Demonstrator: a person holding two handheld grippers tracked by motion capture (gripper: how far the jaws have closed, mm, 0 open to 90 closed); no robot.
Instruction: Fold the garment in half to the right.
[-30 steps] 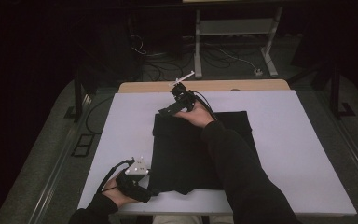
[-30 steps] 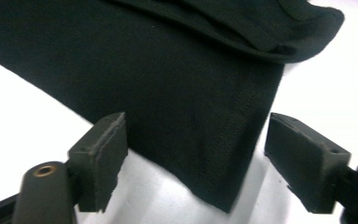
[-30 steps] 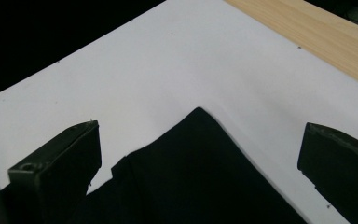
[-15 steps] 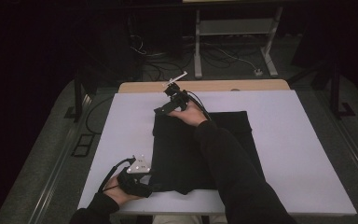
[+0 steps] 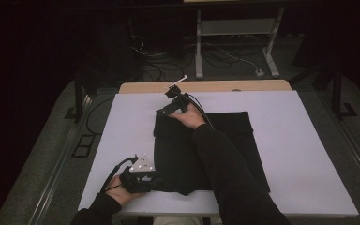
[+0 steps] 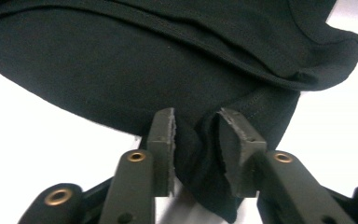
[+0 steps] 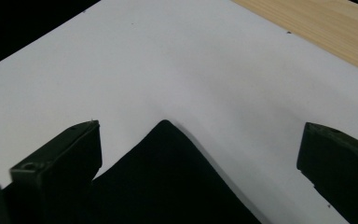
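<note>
A black cloth lies folded flat on the white table top. My left gripper is at the cloth's near left corner. In the left gripper view the left gripper has just been closing, and a bunched fold of the cloth is pinched between its pads. My right gripper hovers low at the far left corner. In the right gripper view the right gripper stands wide open, with the cloth's pointed corner lying between its jaws, untouched.
A wooden strip borders the table's far edge, also seen as the wooden strip in the right gripper view. Beyond it on the dark floor are cables and a metal stand. The person's right sleeve lies across the cloth.
The right hand has moved left and lower toward the cloth's far left corner. The left hand stays at the near left corner.
</note>
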